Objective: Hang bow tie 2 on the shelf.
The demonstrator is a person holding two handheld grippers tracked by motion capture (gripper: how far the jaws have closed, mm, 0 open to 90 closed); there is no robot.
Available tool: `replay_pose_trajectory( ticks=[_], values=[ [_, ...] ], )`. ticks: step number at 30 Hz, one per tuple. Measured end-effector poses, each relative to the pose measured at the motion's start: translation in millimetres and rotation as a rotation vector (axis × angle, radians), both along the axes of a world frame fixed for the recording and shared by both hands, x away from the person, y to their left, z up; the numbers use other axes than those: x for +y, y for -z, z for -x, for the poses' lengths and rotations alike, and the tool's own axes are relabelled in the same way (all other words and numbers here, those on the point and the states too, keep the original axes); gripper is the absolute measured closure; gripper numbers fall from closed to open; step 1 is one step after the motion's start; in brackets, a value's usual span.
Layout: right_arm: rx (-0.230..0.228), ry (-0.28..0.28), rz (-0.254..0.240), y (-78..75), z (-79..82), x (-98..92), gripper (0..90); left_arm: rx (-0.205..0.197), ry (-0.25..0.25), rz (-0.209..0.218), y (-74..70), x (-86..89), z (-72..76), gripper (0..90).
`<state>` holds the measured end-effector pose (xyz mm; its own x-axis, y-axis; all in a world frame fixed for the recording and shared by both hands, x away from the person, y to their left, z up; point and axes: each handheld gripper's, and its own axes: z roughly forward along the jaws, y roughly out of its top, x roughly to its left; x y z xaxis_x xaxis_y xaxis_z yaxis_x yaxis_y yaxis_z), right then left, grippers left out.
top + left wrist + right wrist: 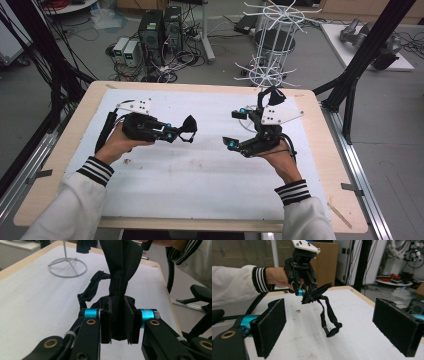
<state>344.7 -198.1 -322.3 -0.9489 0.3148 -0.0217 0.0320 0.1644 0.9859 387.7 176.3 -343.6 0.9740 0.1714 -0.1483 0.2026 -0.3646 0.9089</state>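
A black fabric piece (189, 123) with a dangling strap (329, 315) hangs above the white mat. My left gripper (187, 131) is shut on it. In the left gripper view the fabric (122, 267) is pinched between the two pads, and the gripper (120, 323) points across the table. The right gripper view shows that left gripper (306, 292) held up by a hand in a striped cuff. My right gripper (236, 127) is at the right of the mat, open wide, with nothing between its pads (272, 325). It faces the hanging fabric from a short distance.
A white wire rack (272, 45) stands at the table's far side, its ring base (67, 267) on the mat. Another black cloth (273, 94) hangs by it. A white mat (200, 175) covers the wooden table. Black frame posts (370, 50) rise at the right.
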Motion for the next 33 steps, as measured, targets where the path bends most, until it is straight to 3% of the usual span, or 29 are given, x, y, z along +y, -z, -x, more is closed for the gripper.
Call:
replay_pose_trajectory(
  ticks=[10, 20, 25, 33],
  values=[
    [0.025, -0.059, 0.015, -0.8, -5.5, 14.8, 11.2, 0.006, 0.03, 0.058, 4.4, -15.1, 5.0, 77.4],
    [0.041, -0.115, 0.048, -0.5, -12.0, 30.6, 11.8, 0.005, 0.06, 0.066, 7.3, -29.3, 9.3, 77.4],
    [0.047, -0.141, 0.08, 2.5, -14.6, 37.8, 18.1, -0.005, 0.077, 0.06, 5.5, -36.3, 10.1, 77.4],
    [0.067, -0.146, 0.088, 2.0, -15.0, 40.5, 33.5, -0.02, 0.096, 0.051, 3.0, -45.4, 12.2, 77.4]
  ],
)
